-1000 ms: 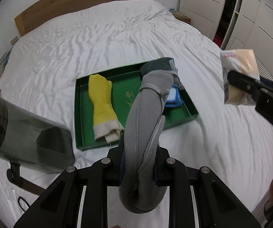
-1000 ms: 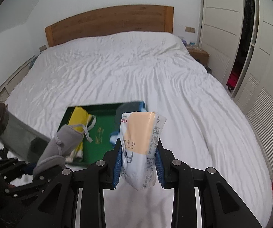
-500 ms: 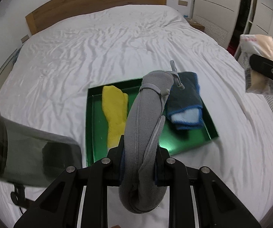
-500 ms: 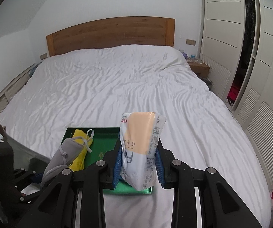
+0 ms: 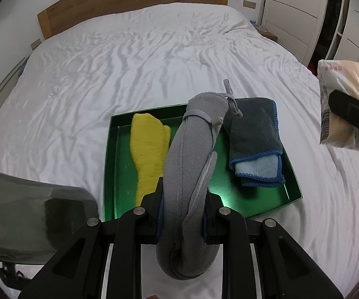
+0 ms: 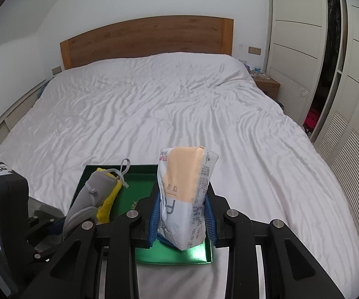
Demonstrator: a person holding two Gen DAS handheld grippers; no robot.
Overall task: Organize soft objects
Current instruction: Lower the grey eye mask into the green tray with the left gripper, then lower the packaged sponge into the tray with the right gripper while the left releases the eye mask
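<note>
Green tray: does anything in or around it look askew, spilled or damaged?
Nothing stands out. The tray lies flat on the bed, with a yellow glove and a folded blue towel inside it, apart. The grey pillow and the packet are each held above it, intact.

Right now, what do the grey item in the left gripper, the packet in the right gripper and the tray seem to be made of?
Grey item: soft fleece-like fabric, matte, with visible seams.
Packet: thin glossy plastic film, crinkled, printed.
Green tray: smooth and shiny, perhaps lacquered metal or plastic; its floor reflects light.
</note>
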